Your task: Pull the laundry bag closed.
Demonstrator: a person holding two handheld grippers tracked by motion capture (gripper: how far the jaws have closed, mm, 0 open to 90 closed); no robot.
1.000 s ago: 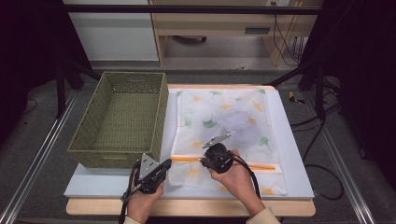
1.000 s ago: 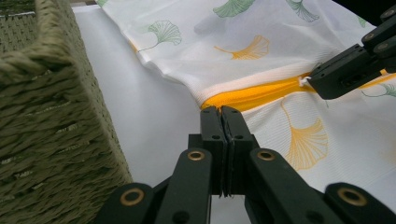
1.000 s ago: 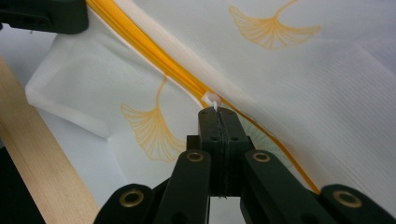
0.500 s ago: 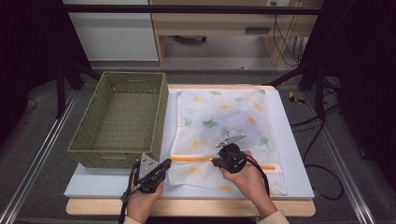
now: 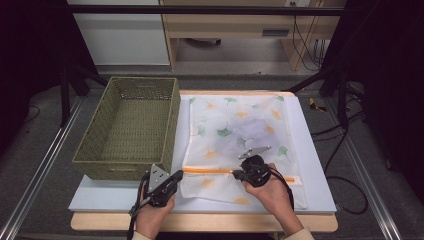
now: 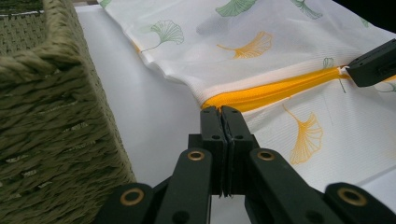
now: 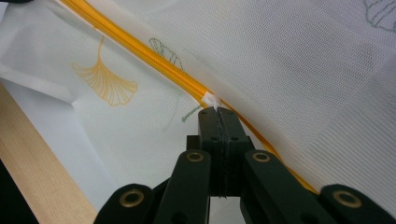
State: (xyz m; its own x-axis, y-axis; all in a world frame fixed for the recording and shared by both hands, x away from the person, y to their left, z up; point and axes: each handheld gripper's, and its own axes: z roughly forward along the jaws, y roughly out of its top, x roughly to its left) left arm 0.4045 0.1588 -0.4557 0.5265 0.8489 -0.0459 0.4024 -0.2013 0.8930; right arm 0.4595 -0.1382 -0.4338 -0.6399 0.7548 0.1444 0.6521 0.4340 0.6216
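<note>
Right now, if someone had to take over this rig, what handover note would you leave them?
Left gripper: shut, pinching the mesh bag at the left end of its orange zipper.
Right gripper: shut on the white zipper pull, partway along the zipper.
The bag lies flat on the white table, beside the woven basket.
Done: both grips set.
Left: probably run the pull along the rest of the zipper.

Grey floor point(image 5: 45, 150) around the table, white cabinet point(image 5: 120, 32) at the back wall, pale wooden desk point(image 5: 235, 25) beside it — black cables point(image 5: 345, 145) trailing right, dark edges, soft overhead light
</note>
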